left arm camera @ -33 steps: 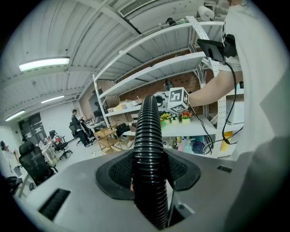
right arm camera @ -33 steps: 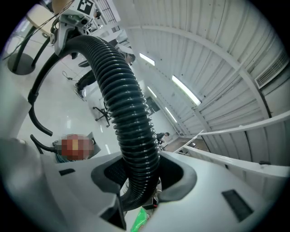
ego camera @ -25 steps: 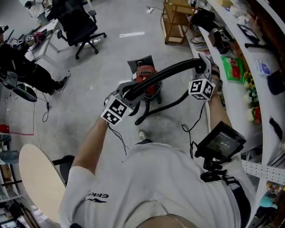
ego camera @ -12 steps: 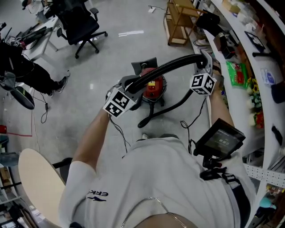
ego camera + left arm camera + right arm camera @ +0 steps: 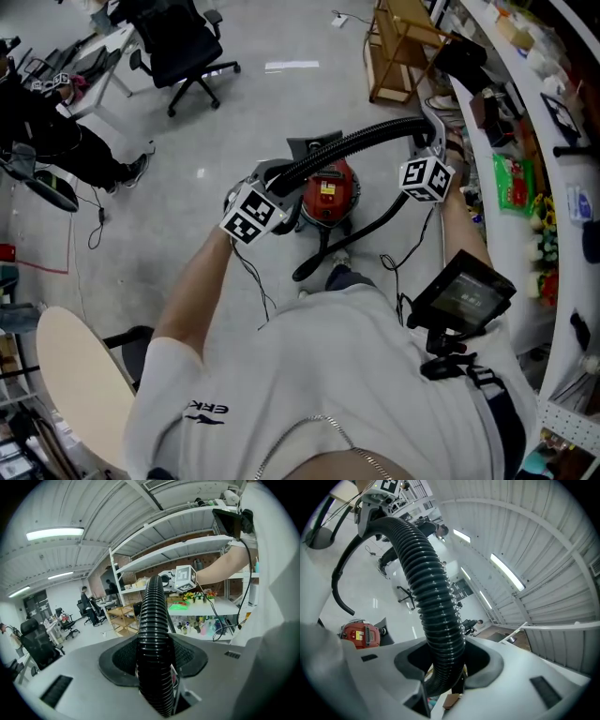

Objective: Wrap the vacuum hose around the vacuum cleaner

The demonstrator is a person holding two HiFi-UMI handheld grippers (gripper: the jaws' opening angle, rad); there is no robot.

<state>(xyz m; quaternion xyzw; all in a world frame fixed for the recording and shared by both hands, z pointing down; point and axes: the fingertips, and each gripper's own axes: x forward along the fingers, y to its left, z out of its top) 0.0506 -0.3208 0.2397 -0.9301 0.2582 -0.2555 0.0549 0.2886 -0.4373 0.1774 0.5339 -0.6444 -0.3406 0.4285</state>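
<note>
The hose [image 5: 349, 143] is a black ribbed tube, held up in an arch directly above the vacuum [image 5: 328, 190], which stands on the floor [image 5: 234, 103]. The left gripper [image 5: 265, 180] is clamped on the hose just left of the vacuum. The right gripper [image 5: 427, 127] is clamped on it to the vacuum's right and somewhat farther off. Each gripper view shows the ribs seated between the jaws, with the pads pressing on both sides.

The hose looks light and bends freely along its length, but it is probably springy, so a loop laid round the vacuum will likely try to open again unless it is kept taut or tucked in. The ribs should stop it sliding lengthwise through the pads (a hard squeeze might flatten the wall, so a moderate grip seems enough). The best holds are likely on the ribbed run itself, two points well apart as now, with one shifted along as each turn is laid. The small red vacuum may shift if the hose is tugged. Where the hose joins it cannot be made out.
</note>
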